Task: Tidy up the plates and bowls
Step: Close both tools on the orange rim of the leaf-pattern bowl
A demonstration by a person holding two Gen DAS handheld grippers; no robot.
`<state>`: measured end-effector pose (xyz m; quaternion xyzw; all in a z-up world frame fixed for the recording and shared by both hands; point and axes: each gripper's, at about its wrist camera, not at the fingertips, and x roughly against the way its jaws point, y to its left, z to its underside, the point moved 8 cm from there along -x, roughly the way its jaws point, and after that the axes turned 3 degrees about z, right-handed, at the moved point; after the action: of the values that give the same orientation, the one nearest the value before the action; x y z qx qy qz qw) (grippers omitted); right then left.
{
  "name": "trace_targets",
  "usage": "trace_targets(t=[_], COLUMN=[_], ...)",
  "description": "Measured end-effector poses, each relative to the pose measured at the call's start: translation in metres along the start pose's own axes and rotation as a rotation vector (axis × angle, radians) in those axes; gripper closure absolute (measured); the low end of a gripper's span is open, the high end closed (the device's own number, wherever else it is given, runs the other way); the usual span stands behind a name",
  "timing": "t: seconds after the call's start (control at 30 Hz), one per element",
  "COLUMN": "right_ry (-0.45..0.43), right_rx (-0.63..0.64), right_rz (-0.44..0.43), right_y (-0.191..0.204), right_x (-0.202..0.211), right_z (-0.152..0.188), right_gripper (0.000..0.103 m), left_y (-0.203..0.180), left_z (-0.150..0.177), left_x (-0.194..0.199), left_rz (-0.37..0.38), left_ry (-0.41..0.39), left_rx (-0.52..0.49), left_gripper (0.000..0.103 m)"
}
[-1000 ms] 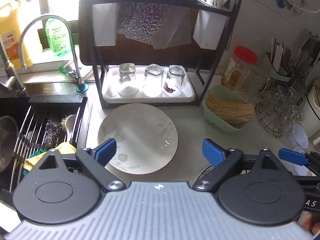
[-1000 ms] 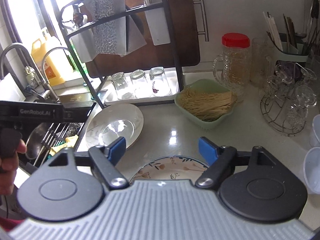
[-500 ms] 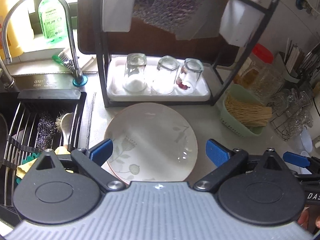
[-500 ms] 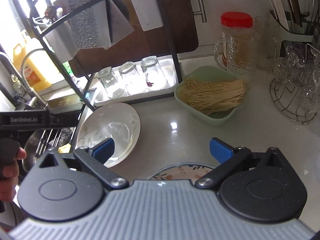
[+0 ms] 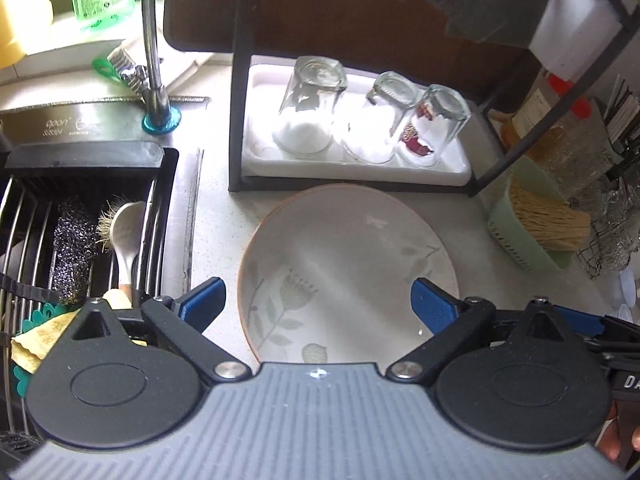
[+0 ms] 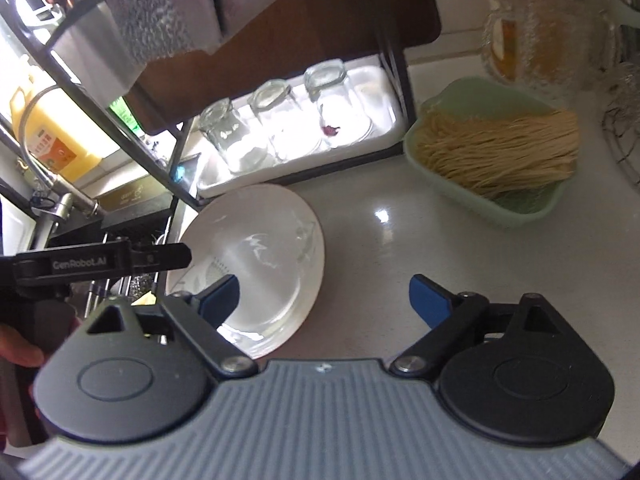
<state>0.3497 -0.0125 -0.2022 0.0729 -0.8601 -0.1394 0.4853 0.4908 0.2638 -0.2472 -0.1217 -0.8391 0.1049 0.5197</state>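
Plate (image 5: 348, 264) lies flat on the worktop (image 6: 392, 248), mid-frame in the left wrist view, just in front of the black rack (image 5: 236, 120) w/ its far rim close to the rack's foot. Pale w/ a leaf print and a brownish edge. Prob. left there because it's right beside the sink (image 5: 80, 232) at frame left: washed, then waiting to be put away.

Left claw (image 5: 318, 300): wide open, nothing held. Blue pads sit either side of the plate's near part: left pad over bare worktop just outside the rim, right pad over the plate's right side. Claw is angled down at it, so this looks like the approach for a rim grab; no contact I can confirm.

Right claw (image 6: 324, 298): wide apart but closing now, nothing between the pads except bare worktop. Its left pad overlaps the plate in the picture; can't tell if it touches. In that view the plate (image 6: 256, 264) is lower left of centre, and the left tool's arm crosses the left edge.

Three glasses (image 5: 372, 120) stand upside down on the white tray (image 5: 260, 160) under the rack, i.e. draining. Green basket (image 6: 520, 208) of dry noodles (image 6: 496, 152) sits well right of the plate, out of the way.

No bowl visible in either view.
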Motion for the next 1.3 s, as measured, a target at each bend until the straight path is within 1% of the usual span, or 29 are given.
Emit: trace_targets(t=[0.03,0.13,0.17,0.2,0.27,0.3,0.33,0.37,0.43,0.47,0.57,0.8,0.9,0.97,1.07,1.17,1.3], right_ry=[0.015,0.047,0.054,0.059,0.069,0.078,0.09,0.1,0.105,0.109,0.144,0.171,0.178,0.18,0.186,0.201,0.206], right_rx=[0.002,-0.016,-0.022,-0.022,-0.027,-0.034,-0.041,-0.044,-0.034,-0.028,-0.041,-0.036,-0.035,-0.039,-0.059,-0.096,-0.09], right_rz=[-0.001,-0.006,-0.002,0.003,0.009,0.009,0.006,0.005,0.025,0.034,0.068,0.081,0.075,0.067,0.044,0.013,-0.023], right_y=[0.003,0.01,0.011,0.014,0.017,0.019,0.02,0.021,0.022,0.022,0.017,0.015,0.015,0.014,0.012,0.008,0.006], right_x=[-0.006,-0.022,-0.027,-0.032,-0.041,-0.046,-0.05,-0.054,-0.06,-0.063,-0.07,-0.078,-0.079,-0.079,-0.082,-0.082,-0.076], right_z=[-0.001,-0.004,-0.006,-0.007,-0.009,-0.01,-0.01,-0.009,-0.01,-0.01,-0.009,-0.008,-0.007,-0.006,-0.005,-0.004,-0.004], right_gripper=[0.026,0.028,0.033,0.036,0.047,0.05,0.056,0.06,0.063,0.067,0.076,0.084,0.084,0.084,0.084,0.084,0.084], left_y=[0.004,0.015,0.018,0.022,0.026,0.028,0.03,0.032,0.035,0.037,0.04,0.038,0.035,0.035,0.034,0.038,0.037], left_z=[-0.001,-0.005,-0.007,-0.008,-0.009,-0.01,-0.01,-0.011,-0.011,-0.011,-0.01,-0.012,-0.012,-0.01,-0.009,-0.009,-0.007], left_x=[-0.004,-0.015,-0.018,-0.021,-0.028,-0.031,-0.033,-0.035,-0.039,-0.041,-0.046,-0.052,-0.057,-0.061,-0.063,-0.065,-0.055], left_rz=[0.004,0.024,0.029,0.034,0.052,0.059,0.065,0.069,0.078,0.082,0.095,0.12,0.104,0.106,0.112,0.153,0.185], left_ry=[0.01,0.031,0.038,0.044,0.063,0.073,0.078,0.083,0.093,0.099,0.112,0.119,0.12,0.13,0.137,0.165,0.174], left_rx=[0.002,0.009,0.009,0.009,0.007,0.006,0.003,0.001,0.0,0.003,0.017,0.012,-0.028,-0.02,-0.048,0.011,0.011], left_gripper=[0.003,0.003,0.004,0.004,0.011,0.013,0.018,0.022,0.028,0.034,0.042,0.057,0.058,0.058,0.058,0.058,0.058])
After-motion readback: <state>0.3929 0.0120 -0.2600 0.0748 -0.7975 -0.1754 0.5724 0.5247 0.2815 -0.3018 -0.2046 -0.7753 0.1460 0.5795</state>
